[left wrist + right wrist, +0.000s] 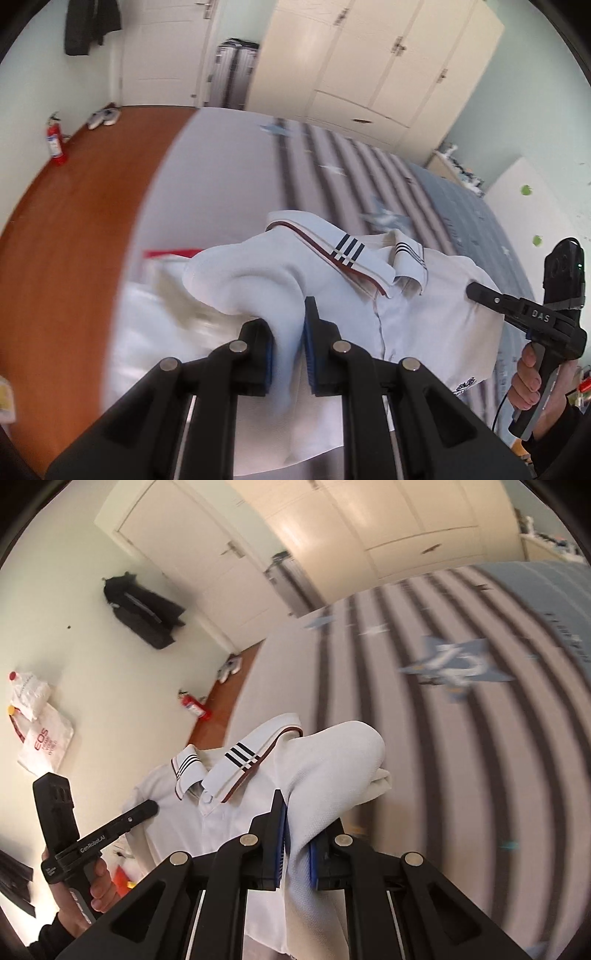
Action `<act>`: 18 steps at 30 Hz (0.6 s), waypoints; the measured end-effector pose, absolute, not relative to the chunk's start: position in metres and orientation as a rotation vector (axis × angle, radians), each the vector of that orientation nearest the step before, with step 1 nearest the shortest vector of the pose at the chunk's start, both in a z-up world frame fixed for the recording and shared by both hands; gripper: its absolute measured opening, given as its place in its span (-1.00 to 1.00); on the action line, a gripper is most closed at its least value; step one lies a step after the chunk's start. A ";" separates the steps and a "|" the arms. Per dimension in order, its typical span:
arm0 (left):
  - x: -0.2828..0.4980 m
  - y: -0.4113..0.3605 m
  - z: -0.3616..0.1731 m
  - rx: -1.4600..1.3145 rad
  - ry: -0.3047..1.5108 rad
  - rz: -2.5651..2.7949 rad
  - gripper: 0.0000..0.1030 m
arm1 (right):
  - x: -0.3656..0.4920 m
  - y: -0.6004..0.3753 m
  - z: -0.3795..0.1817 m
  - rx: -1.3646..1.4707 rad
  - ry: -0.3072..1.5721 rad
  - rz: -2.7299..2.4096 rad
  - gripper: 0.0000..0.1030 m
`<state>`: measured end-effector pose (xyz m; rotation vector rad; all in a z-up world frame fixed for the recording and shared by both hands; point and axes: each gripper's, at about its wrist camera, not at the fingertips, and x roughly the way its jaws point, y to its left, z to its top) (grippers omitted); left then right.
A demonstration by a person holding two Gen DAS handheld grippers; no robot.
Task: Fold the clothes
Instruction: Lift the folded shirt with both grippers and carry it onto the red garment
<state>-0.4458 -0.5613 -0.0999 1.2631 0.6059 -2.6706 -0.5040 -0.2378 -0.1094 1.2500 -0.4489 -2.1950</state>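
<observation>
**Trainee:** So, how are your two tools set at this point?

**Operator:** Both are clamped narrow on cloth. My left gripper [288, 347] pinches a fold of the white polo shirt [424, 306] at one shoulder; my right gripper [297, 843] pinches the other shoulder. In each case the blue pads [269, 360] press on fabric, with nothing else between them.

**Trainee:** Where is the shirt relative to the bed?

**Operator:** It hangs from my two grips above the striped bedspread [354, 166], collar [347, 254] toward the far end of the bed. Its lower part trails under the tools, out of sight, so I cannot tell whether the hem touches the bed.

**Trainee:** What does this step call for, in your judgement?

**Operator:** I judge the step in hand to be carrying the shirt and spreading it flat on the bed. Procedure:
1. Keep both grips firm; the knit is soft and could slip from the pads.
2. Hold the shoulders level with each other and well apart, so the body hangs without a twist.
3. Lower the hem onto the bed first, then lay the collar end down.
4. Release only when the cloth lies flat.

**Trainee:** Any hazard?

**Operator:** The collar is rumpled and one sleeve is bunched over my left pad; both may crease if laid down as they are.
</observation>
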 end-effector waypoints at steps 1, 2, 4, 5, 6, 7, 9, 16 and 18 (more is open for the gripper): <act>-0.443 -0.582 -0.104 1.270 0.601 -2.652 -0.79 | -0.506 -0.261 -0.114 1.255 -0.457 -2.178 -0.85; -0.442 -0.600 -0.109 1.280 0.599 -2.635 -0.79 | -0.507 -0.282 -0.119 1.262 -0.465 -2.162 -0.85; -0.441 -0.625 -0.121 1.312 0.599 -2.612 -0.79 | -0.509 -0.312 -0.128 1.278 -0.455 -2.146 -0.85; -0.441 -0.633 -0.126 1.326 0.594 -2.603 -0.79 | -0.511 -0.326 -0.134 1.288 -0.443 -2.142 -0.85; -0.439 -0.642 -0.134 1.340 0.592 -2.594 -0.79 | -0.512 -0.337 -0.140 1.303 -0.435 -2.139 -0.85; -0.437 -0.647 -0.140 1.349 0.593 -2.584 -0.79 | -0.514 -0.344 -0.147 1.320 -0.440 -2.126 -0.85; -0.430 -0.657 -0.154 1.361 0.626 -2.569 -0.79 | -0.515 -0.359 -0.162 1.356 -0.429 -2.109 -0.85; -0.428 -0.668 -0.195 1.420 0.638 -2.524 -0.79 | -0.522 -0.372 -0.190 1.400 -0.373 -2.116 -0.85; -0.430 -0.667 -0.214 1.470 0.626 -2.486 -0.77 | -0.527 -0.375 -0.203 1.438 -0.343 -2.111 -0.85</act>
